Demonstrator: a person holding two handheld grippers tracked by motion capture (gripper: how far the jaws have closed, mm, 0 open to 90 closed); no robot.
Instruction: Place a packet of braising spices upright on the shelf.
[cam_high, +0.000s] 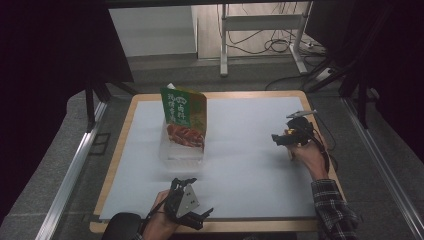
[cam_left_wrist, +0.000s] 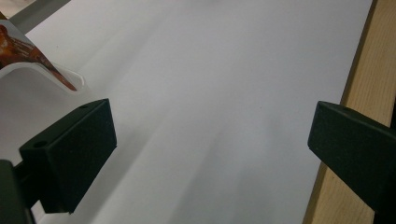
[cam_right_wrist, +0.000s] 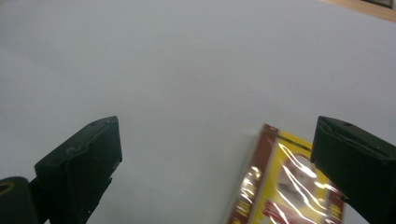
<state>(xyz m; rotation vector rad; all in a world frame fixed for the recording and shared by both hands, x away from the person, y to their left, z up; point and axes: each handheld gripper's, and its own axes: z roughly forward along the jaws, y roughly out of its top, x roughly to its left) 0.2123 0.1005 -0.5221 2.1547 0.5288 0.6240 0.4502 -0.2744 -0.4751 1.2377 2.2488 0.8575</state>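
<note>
Both my tongs are spread wide, gripping nothing: left gripper (cam_high: 200, 212) low near the table edge, right gripper (cam_high: 276, 138) over a red-yellow packet (cam_right_wrist: 285, 191), green bag (cam_high: 184, 117) standing between.

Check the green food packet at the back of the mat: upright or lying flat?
Upright. In the high view the green packet stands on end in a clear tray, leaning slightly, top edge raised above the white mat.

Spread fingers (cam_right_wrist: 79, 163) above a red-yellow packet (cam_right_wrist: 285, 191) (glossy) on white sheet (cam_right_wrist: 187, 70)
</note>
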